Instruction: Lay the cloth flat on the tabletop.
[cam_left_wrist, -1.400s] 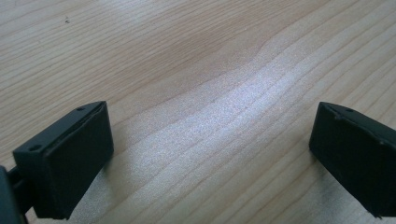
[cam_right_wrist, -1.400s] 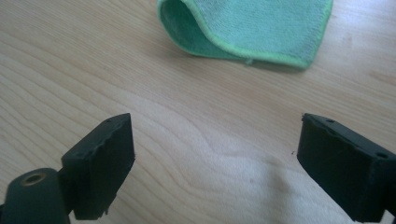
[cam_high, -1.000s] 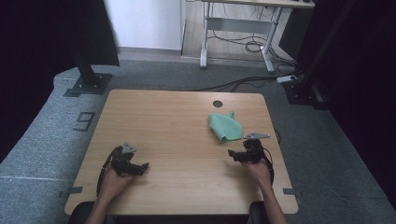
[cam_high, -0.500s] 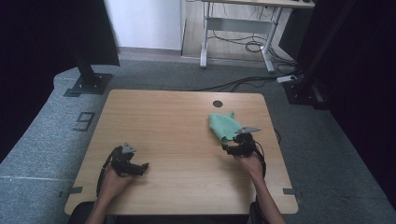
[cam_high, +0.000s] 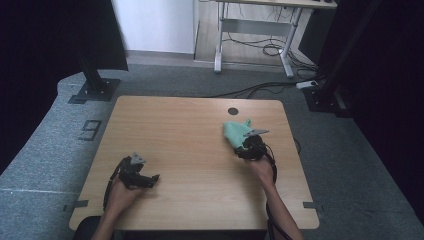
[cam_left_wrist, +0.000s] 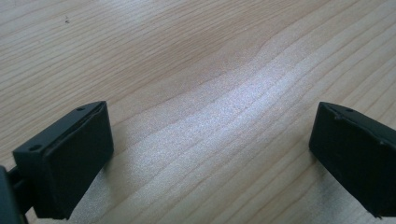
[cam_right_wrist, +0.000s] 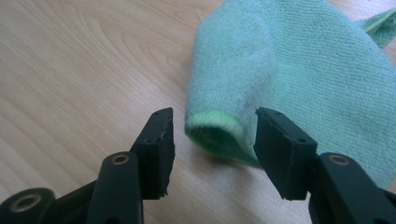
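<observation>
A mint-green cloth lies bunched on the right half of the wooden table. In the right gripper view the cloth has a rolled, bright-edged fold pointing at me. My right gripper straddles that fold; its jaws have just been closing, the fold sits between them, and a gap remains at the left pad. In the high view the right gripper meets the cloth's near edge. My left gripper rests near the front left of the table, and the left gripper stands wide open over bare wood.
A round cable hole sits in the table just behind the cloth. Beyond the table stand a desk frame with cables on the floor and black stands at left and right.
The right hand has moved forward across the table to the cloth's near edge. The left hand has not moved.
</observation>
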